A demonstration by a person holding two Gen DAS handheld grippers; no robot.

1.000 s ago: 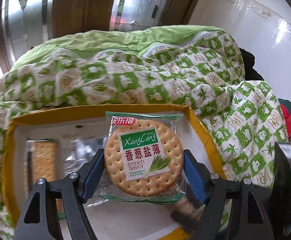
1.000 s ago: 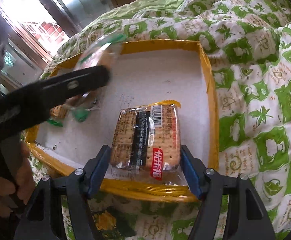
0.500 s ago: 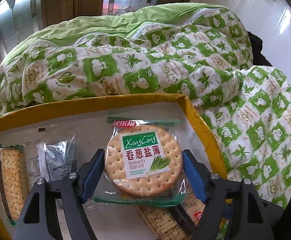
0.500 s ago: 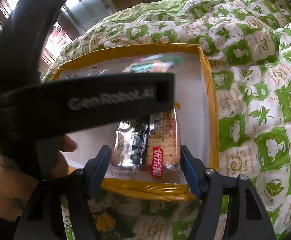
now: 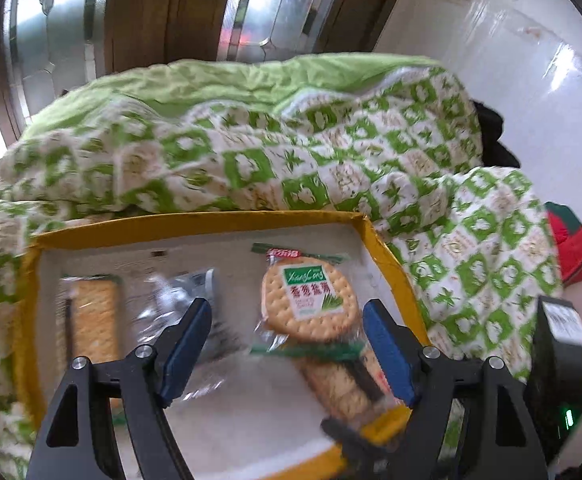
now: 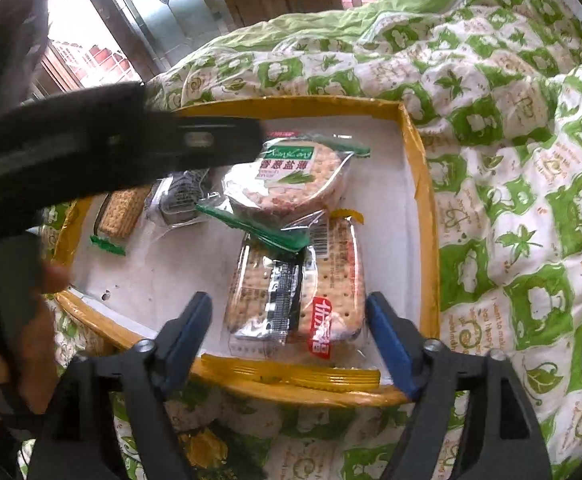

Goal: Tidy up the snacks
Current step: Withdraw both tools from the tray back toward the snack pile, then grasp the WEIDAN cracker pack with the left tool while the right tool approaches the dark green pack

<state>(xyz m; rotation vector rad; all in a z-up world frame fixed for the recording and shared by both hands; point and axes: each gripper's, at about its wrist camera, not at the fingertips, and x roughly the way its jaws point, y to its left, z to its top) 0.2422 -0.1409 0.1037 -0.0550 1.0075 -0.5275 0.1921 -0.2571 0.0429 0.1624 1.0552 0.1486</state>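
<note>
In the left wrist view our left gripper (image 5: pixel 287 334) sits at the bottom centre of the frame, its blue-padded jaws spread and touching nothing. Just above and between them, a little right of centre, the round cracker packet (image 5: pixel 309 298) with its green label lies flat inside the yellow-rimmed tray (image 5: pixel 195 222), clear of both pads. Its lower edge overlaps the rectangular cracker packet (image 5: pixel 339 384), which runs toward the lower right of the frame. At the left of the tray we see a long cracker packet (image 5: pixel 93 316) and, beside it, a crumpled silver wrapper (image 5: pixel 183 300). The tray rests on a green and white quilt (image 5: pixel 291 160) that fills the middle of the frame; this view is somewhat blurred.

In the right wrist view our right gripper (image 6: pixel 289 330) is at the bottom centre. Its jaws have just been opening and now stand wide, one on each side of the rectangular cracker packet (image 6: pixel 323 288), with a gap showing between each pad and the wrapper. That packet lies on the white floor of the tray (image 6: pixel 423 208) near its front rim, with a red label at its near end. The round cracker packet (image 6: pixel 291 178) lies just beyond it, its green seam over the rectangular packet's far end. The left gripper's dark arm crosses the upper left of the frame, and part of a hand (image 6: pixel 15 340) shows at the left edge. The quilt (image 6: pixel 511 160) fills the right side.
</note>
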